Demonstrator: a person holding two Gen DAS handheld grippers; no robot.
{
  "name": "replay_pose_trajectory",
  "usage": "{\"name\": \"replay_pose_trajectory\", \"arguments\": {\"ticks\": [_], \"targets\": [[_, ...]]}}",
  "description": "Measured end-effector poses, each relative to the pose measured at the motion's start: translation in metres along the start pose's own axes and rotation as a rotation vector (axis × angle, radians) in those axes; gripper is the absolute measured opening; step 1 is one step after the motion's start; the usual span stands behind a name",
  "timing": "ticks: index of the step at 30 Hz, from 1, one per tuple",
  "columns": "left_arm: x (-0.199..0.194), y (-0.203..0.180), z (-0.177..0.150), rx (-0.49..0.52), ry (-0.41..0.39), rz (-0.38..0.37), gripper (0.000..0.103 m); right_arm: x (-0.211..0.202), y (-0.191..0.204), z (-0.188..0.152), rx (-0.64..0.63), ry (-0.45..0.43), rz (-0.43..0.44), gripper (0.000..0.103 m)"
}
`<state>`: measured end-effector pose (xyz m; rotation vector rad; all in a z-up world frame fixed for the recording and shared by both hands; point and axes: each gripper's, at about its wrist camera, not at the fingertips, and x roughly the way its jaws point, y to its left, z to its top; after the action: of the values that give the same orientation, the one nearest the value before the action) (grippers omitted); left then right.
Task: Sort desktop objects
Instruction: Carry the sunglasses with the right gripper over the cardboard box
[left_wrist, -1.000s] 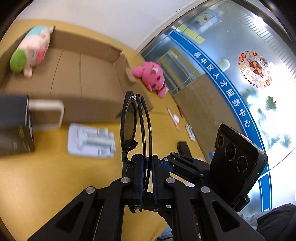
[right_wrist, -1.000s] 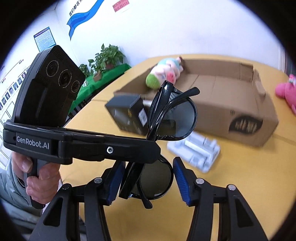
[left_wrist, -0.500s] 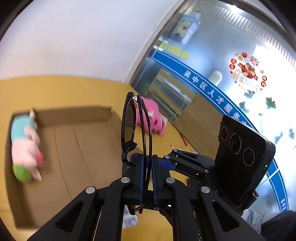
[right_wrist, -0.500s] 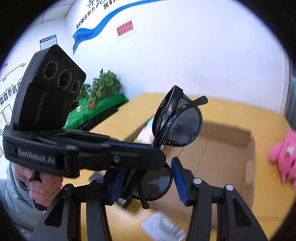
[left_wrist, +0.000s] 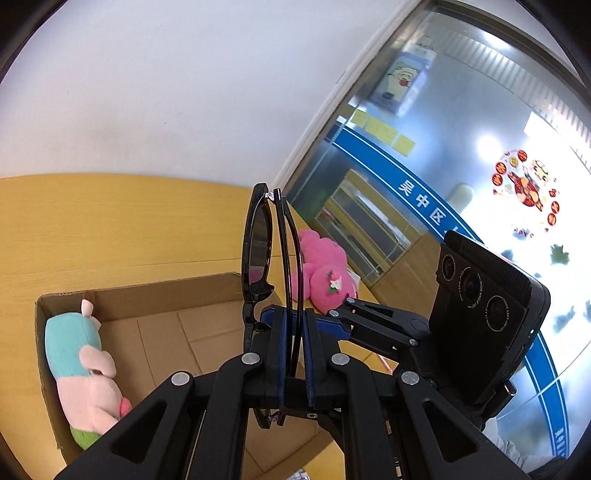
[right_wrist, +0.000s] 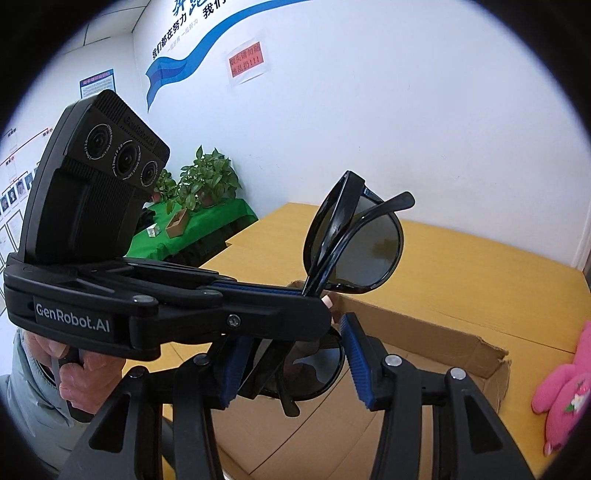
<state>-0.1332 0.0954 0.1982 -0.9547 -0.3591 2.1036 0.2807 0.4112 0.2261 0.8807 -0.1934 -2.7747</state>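
Folded black sunglasses (left_wrist: 258, 254) stand mid-frame, clamped in the left gripper (left_wrist: 293, 347) above the cardboard box (left_wrist: 155, 295). Only the left view shows the pastel plush (left_wrist: 83, 365) lower left inside; the right view shows the right gripper (right_wrist: 295, 365) spread, grasping nothing.

Both wrist views look down from close above, sharing the sunglasses (left_wrist: 258, 254) and cardboard box (right_wrist: 424, 332).

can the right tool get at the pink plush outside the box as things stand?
Probably yes. The right tool is open and holds nothing; its fingers straddle the sunglasses clamped in the left tool. The pink plush lies uncovered on the table beside the cardboard box.
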Motion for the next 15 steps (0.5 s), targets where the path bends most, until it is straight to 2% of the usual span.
{"name": "replay_pose_trajectory", "arguments": {"ticks": [6, 15], "targets": [[0.039, 0.043, 0.009, -0.083, 0.044, 0.007, 0.006, 0.042, -0.030, -0.003, 0.051, 0.052, 0.021, 0.048], [0.110, 0.113, 0.000, -0.206, 0.164, 0.022, 0.006, 0.118, -0.086, -0.033, 0.167, 0.168, 0.054, 0.048]]}}
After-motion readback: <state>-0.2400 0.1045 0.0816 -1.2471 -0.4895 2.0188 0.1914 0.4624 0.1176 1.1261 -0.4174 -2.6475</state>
